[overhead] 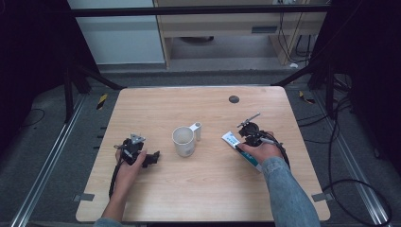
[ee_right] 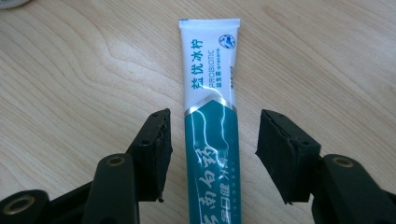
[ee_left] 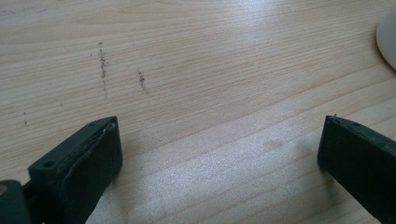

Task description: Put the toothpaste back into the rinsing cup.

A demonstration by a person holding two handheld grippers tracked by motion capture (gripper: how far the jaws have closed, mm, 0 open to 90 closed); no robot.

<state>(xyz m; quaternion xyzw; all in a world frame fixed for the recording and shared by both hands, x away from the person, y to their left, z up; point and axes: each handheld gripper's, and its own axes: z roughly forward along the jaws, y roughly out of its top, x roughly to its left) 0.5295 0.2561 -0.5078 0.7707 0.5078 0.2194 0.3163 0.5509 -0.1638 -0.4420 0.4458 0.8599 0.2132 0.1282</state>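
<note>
Straddling the toothpaste tube (ee_right: 211,116), the right gripper (ee_right: 212,144) hovers with fingers apart.

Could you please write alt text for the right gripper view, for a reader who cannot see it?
A white and teal toothpaste tube lies flat on the wooden table, running lengthwise between the open jaws of the right gripper, which sit on either side without touching it. The tube's flat crimped end points away from the camera.

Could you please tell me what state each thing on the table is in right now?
Toothpaste tube: lying flat on the table, between the right gripper's open jaws, not clamped.
Mug: upright, standing alone, untouched.
Right gripper: open, straddling the tube.
Left gripper: open, holding nothing, over bare table.
</note>
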